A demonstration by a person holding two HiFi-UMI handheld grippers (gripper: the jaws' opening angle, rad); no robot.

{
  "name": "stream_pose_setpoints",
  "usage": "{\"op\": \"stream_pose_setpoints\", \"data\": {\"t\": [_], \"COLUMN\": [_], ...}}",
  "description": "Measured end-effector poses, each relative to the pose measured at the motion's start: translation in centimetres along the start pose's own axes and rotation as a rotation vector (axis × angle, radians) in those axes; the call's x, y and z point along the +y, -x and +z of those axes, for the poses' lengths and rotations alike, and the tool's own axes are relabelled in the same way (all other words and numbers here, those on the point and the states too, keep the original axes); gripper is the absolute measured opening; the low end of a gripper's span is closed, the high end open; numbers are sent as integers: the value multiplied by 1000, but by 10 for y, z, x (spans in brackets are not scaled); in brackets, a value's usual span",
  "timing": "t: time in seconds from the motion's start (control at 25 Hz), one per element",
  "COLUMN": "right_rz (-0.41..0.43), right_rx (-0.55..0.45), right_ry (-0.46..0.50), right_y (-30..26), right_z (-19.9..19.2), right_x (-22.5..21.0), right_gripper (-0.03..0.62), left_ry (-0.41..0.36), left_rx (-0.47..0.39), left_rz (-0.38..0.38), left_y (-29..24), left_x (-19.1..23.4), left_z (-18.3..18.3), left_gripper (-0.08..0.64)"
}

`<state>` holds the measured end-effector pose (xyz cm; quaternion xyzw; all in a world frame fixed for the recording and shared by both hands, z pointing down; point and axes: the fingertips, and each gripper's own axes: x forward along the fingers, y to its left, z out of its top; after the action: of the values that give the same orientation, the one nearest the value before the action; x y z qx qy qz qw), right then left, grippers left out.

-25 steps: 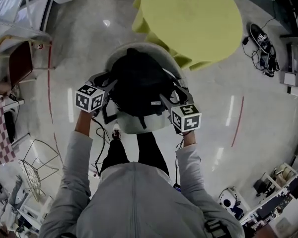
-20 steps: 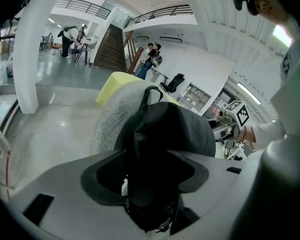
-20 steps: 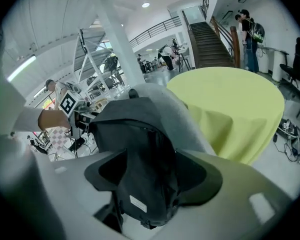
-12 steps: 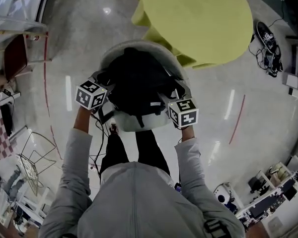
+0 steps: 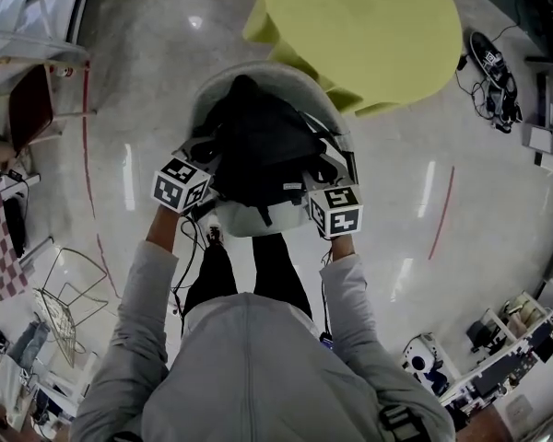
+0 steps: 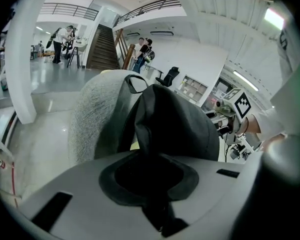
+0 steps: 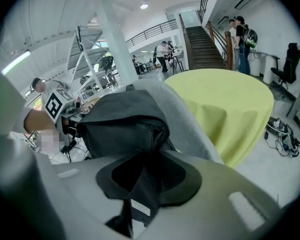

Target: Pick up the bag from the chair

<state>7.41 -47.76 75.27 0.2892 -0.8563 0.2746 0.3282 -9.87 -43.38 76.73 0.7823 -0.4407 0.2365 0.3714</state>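
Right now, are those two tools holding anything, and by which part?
The black bag: the left tool and right tool, jaws just closing, each pinch its fabric, one at each side.

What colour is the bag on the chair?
Black, or very dark grey. The head view shows the bag best, against the pale chair.

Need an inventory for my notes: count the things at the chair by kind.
Black bag: 1
Chair: 1
Yellow table: 1
Grippers: 2, the left gripper and the right gripper, jaws having just closed further, bag fabric between them
Total: 5
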Motion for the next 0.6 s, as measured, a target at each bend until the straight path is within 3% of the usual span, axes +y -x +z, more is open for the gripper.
{"op": "stream_pose_setpoints", "data": {"t": [0.4, 0.6], "right_rz": [-73, -109], "right_rx": [-125, -194], "right_ry": [-92, -76], "right_y": [72, 116], "right_z": [-6, -2], "right_x": [32, 58], "right_gripper": [60, 54], "left_ry": [-9, -60], "left_rx": [-89, -174], "left_rz": [-25, -45], "left_y": [45, 80], "left_x": [-40, -68], "left_z": [6, 17], "left_gripper": [43, 41]}}
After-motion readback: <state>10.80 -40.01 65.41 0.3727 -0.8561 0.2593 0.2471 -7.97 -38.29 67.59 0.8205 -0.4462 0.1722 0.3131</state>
